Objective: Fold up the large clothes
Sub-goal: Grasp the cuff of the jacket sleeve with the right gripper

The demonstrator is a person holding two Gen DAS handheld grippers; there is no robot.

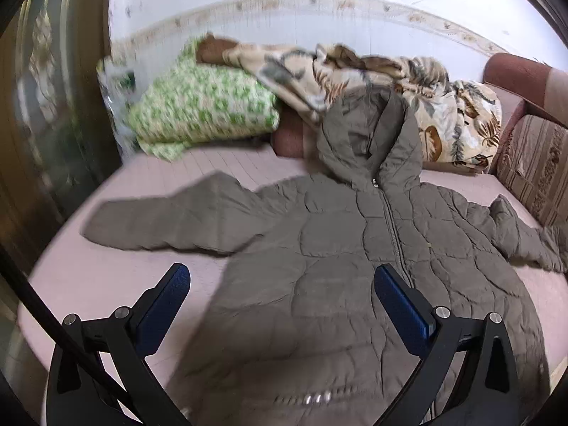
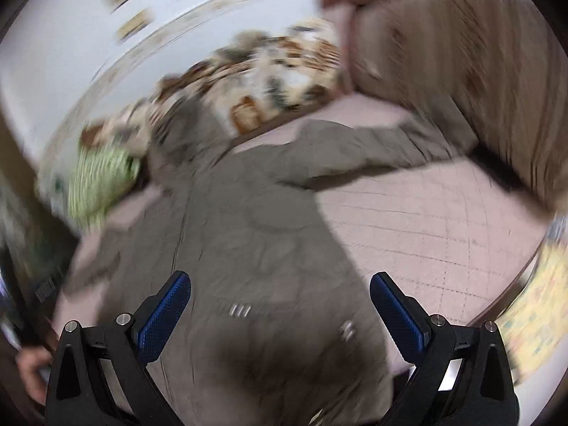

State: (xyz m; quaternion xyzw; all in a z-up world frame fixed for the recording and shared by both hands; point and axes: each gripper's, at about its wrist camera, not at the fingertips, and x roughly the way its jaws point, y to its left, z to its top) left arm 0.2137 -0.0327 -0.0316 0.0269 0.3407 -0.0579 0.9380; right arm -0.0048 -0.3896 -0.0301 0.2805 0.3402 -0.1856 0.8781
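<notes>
Both the left gripper and right gripper hover, fingers spread, above the jacket; only the left view shows its zipper sharply.

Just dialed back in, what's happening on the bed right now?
A grey-brown hooded puffer jacket lies spread face up on the pink bed cover, zipped, both sleeves out to the sides and its hood toward the heaped bedding by the wall. No fold has been made yet. The left gripper and the right gripper are both open over the jacket's lower half, holding nothing. The right wrist view is motion-blurred, so that gripper seems to be moving.
</notes>
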